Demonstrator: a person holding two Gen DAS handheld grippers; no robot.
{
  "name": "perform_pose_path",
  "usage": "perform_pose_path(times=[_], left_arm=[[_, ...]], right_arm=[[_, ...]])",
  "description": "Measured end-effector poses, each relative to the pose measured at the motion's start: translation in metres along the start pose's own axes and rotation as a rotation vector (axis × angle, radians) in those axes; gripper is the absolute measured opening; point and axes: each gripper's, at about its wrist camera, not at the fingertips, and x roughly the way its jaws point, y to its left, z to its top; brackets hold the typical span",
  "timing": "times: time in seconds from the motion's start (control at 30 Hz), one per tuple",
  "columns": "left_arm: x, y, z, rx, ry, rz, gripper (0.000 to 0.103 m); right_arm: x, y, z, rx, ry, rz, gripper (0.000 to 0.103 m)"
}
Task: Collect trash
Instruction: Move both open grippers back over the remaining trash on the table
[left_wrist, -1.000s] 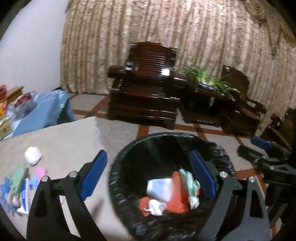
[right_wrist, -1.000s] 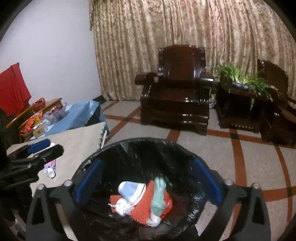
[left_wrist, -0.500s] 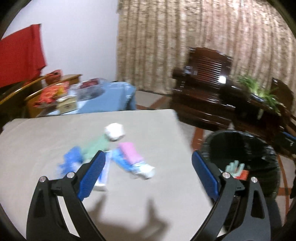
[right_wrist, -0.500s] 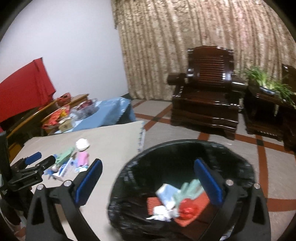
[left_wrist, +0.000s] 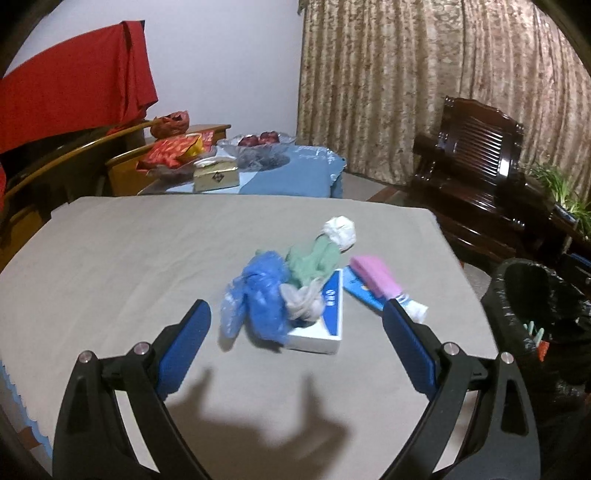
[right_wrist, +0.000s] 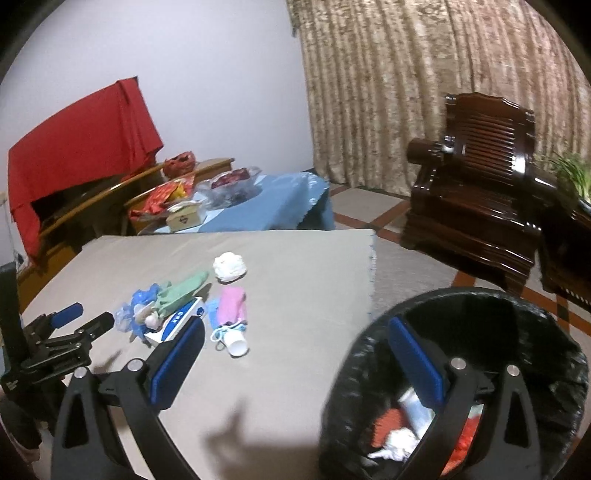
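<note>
A pile of trash lies on the grey table (left_wrist: 110, 258): a blue plastic bag (left_wrist: 258, 299), a green glove (left_wrist: 314, 258), a white paper ball (left_wrist: 340, 229), a white and blue box (left_wrist: 325, 317) and a pink tube (left_wrist: 376, 277). My left gripper (left_wrist: 295, 332) is open and empty, just short of the pile. It also shows in the right wrist view (right_wrist: 79, 317). My right gripper (right_wrist: 295, 354) is open and empty, over the table's edge and the black-lined bin (right_wrist: 517, 325), which holds several pieces of trash (right_wrist: 402, 439).
The bin (left_wrist: 535, 302) stands on the floor right of the table. Behind the table is a blue-covered table (left_wrist: 295, 173) with a box, bags and snacks. Dark wooden armchairs (left_wrist: 476, 162) and a curtain (left_wrist: 406, 74) are at the back right.
Both grippers have swung left from above the bin towards the table. The left one now faces the trash pile; the right one is still partly over the bin.
</note>
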Motion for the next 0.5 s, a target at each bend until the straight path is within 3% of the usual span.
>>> perform_pose_path(times=[0.2, 0.5], left_arm=[[0.017, 0.008, -0.007, 0.002, 0.026, -0.001, 0.084], [0.037, 0.012, -0.013, 0.008, 0.057, -0.007, 0.078]], right_arm=[[0.049, 0.028, -0.003, -0.045, 0.061, 0.038, 0.097], [0.114, 0.048, -0.023, -0.083, 0.190, 0.078, 0.082]])
